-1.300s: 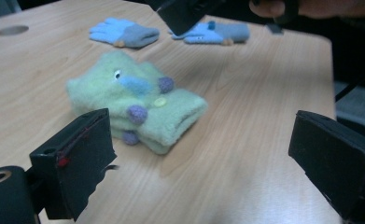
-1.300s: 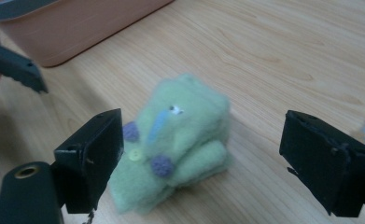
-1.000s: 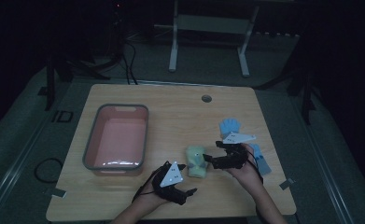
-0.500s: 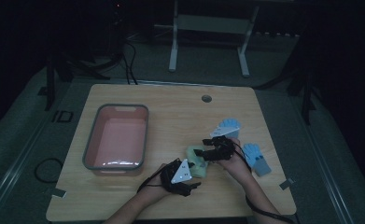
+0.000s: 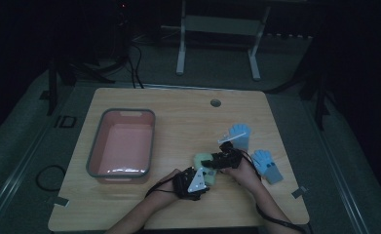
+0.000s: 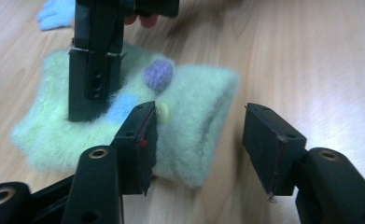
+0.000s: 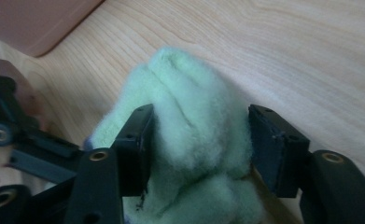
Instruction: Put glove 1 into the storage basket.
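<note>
A fuzzy pale-green woollen mitten (image 5: pixel 203 165) with small coloured pompoms lies on the light wooden table (image 5: pixel 178 117), near its front edge and to the right of the pink plastic tub with a grey rim (image 5: pixel 121 171). Both grippers meet over it. The left gripper (image 6: pixel 196 140) comes in low at the mitten's near end; its jaws have just been closing and now stand about half apart. One pad lies against the fuzz beside a yellow pompom and the other is clear of it over bare wood — nothing is clamped. The right gripper (image 7: pixel 198 140) straddles a raised fold of the mitten. Its jaws have also just been closing, and the green wool bulges between them, brushing the left pad, while a thin gap shows at the right pad, so the grip is not yet firm. In the left gripper view, one black jaw of the right gripper presses down onto the mitten near a purple pompom. Two light-blue knitted gloves (image 5: pixel 240 134) lie farther right on the table — well apart from the tub.
</note>
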